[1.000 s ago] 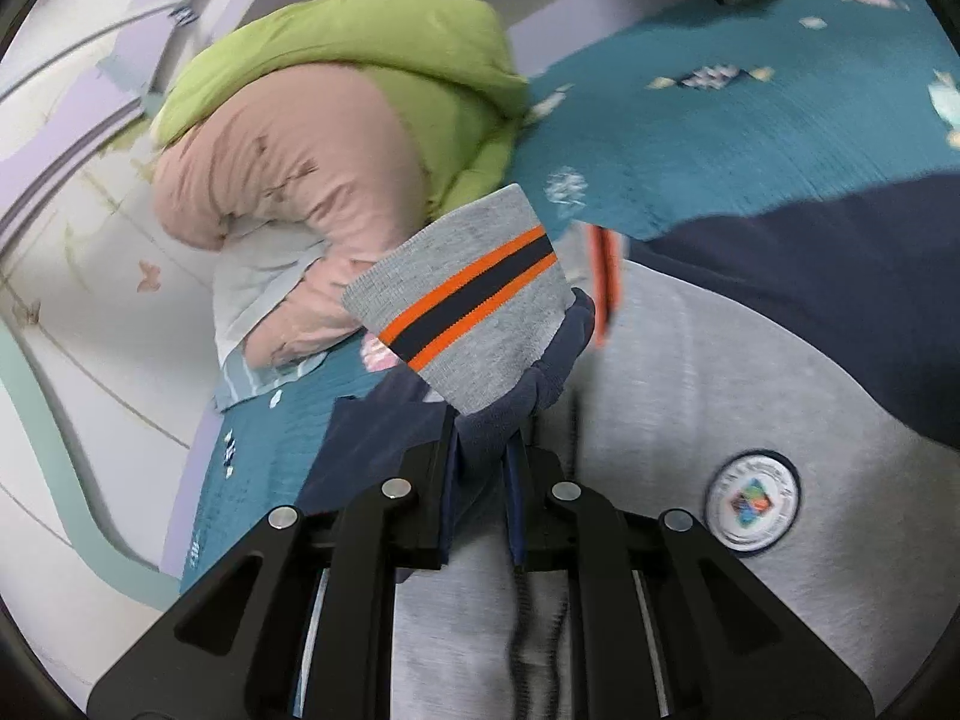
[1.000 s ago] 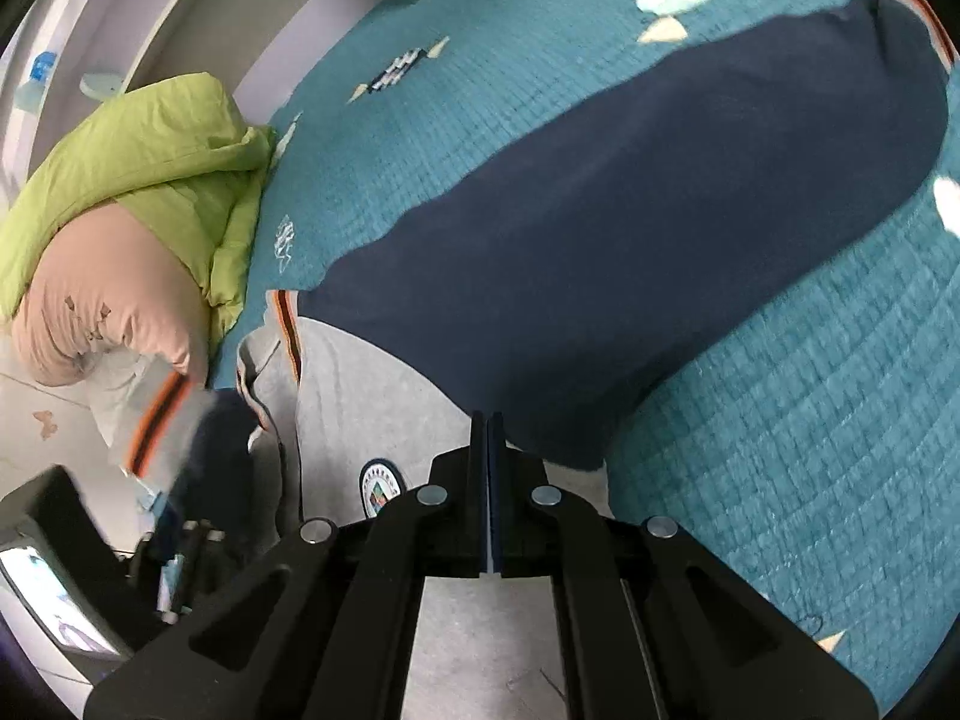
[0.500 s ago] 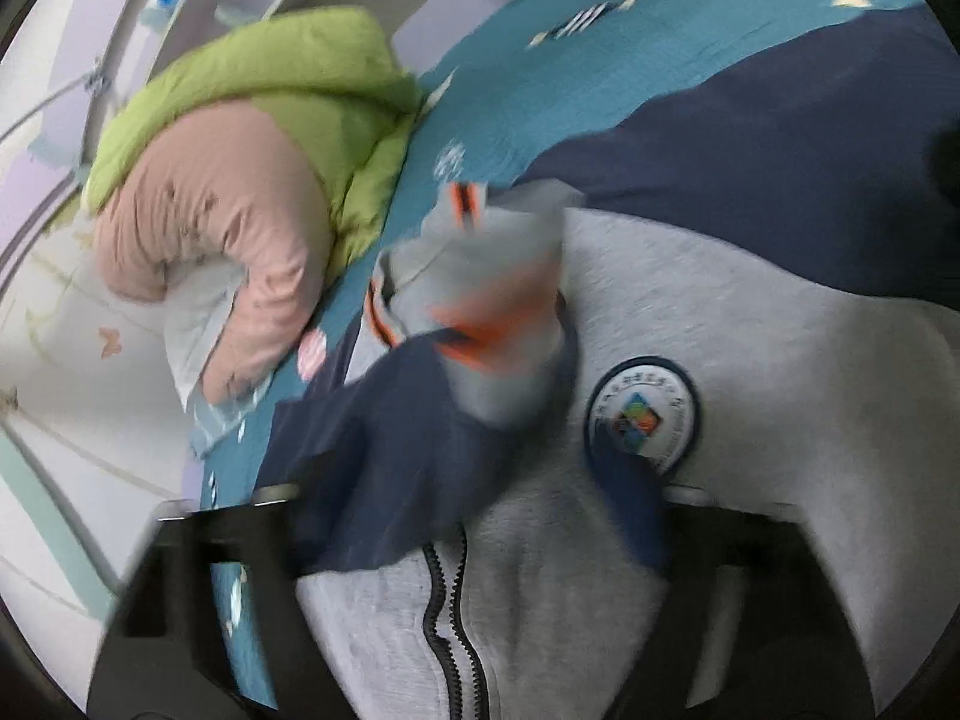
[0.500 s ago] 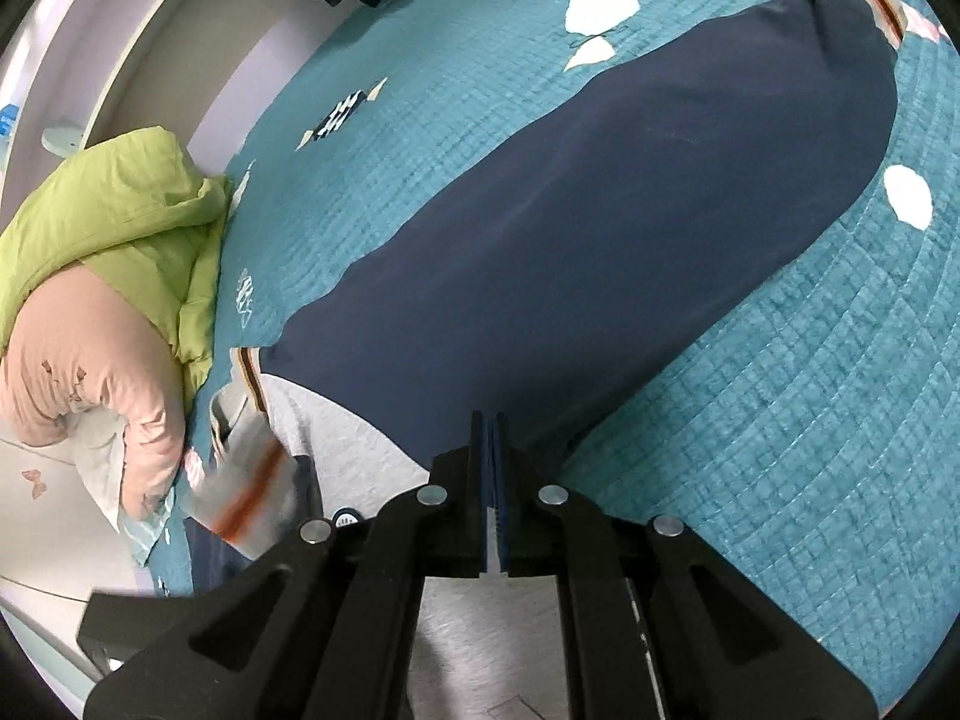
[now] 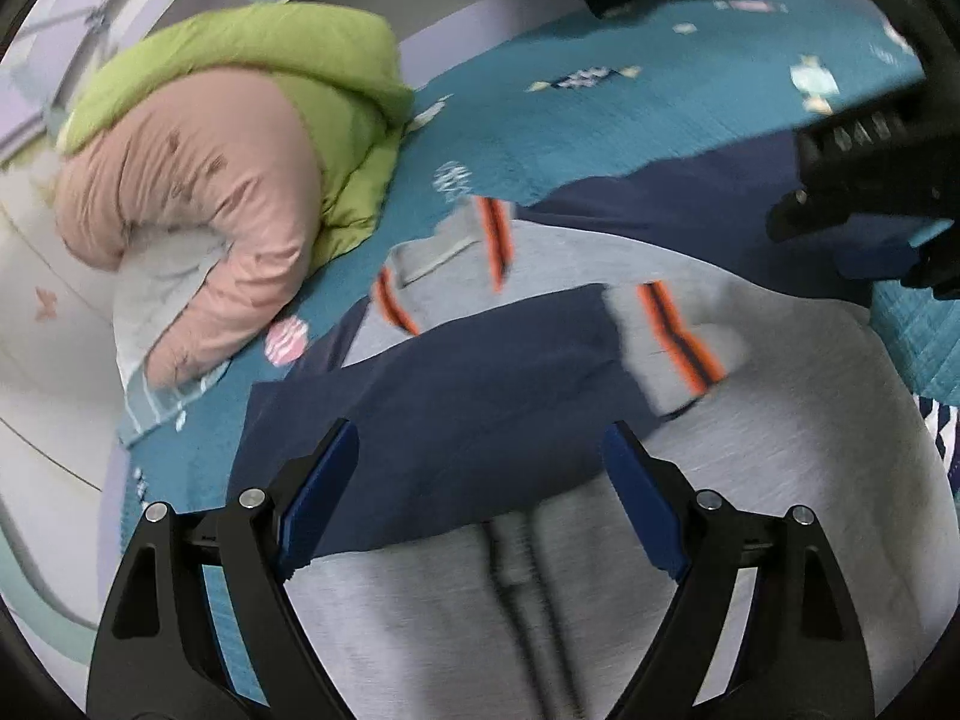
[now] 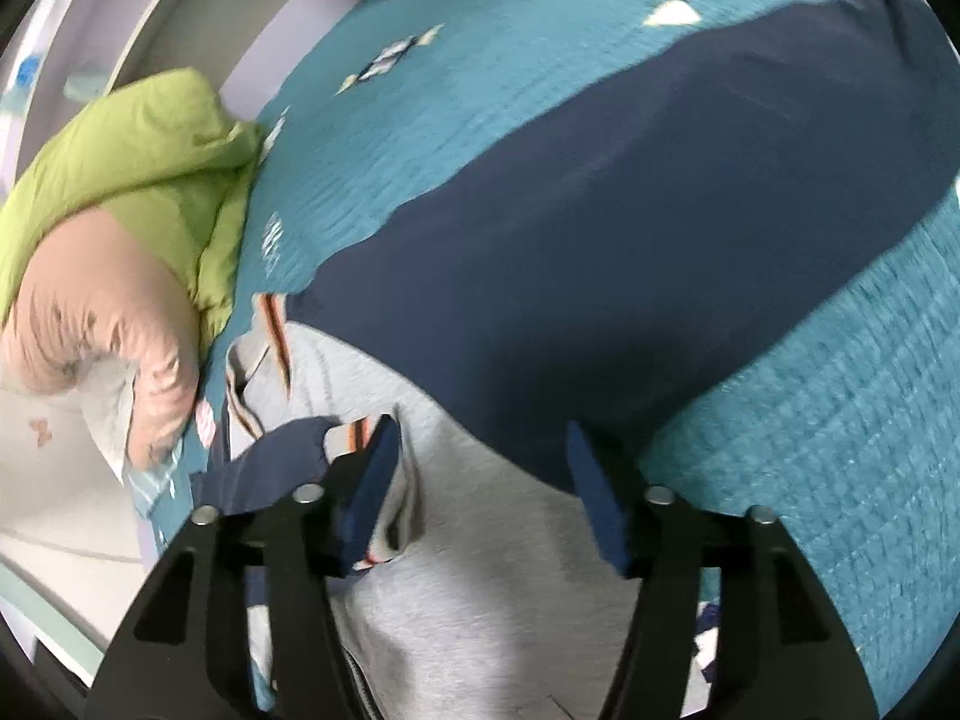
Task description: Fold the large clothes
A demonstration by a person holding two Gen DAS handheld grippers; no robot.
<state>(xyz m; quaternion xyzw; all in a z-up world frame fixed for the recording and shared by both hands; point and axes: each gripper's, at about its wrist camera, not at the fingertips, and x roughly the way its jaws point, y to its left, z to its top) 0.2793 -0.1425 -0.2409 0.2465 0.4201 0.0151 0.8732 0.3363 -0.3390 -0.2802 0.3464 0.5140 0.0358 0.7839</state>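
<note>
A grey zip jacket (image 5: 750, 480) with navy sleeves lies on a teal bedspread (image 5: 630, 120). Its left navy sleeve (image 5: 468, 384) lies folded across the grey chest, its grey cuff with orange and navy stripes (image 5: 678, 342) resting on top. My left gripper (image 5: 480, 480) is open and empty just above that sleeve. My right gripper (image 6: 480, 468) is open and empty over the grey body (image 6: 498, 570). The other navy sleeve (image 6: 630, 228) stretches away to the upper right. The folded sleeve and cuff (image 6: 312, 444) show at the right gripper's left finger.
A rolled quilt, green (image 5: 258, 60) and pink (image 5: 204, 204), lies at the bed's left side, also in the right wrist view (image 6: 120, 180). The right gripper's black body (image 5: 876, 168) shows at the left view's right edge. A pale wall and rail lie beyond the quilt.
My left gripper has opened and let go of the sleeve cuff, which now lies across the grey chest. My right gripper has opened too. Both views have shifted.
</note>
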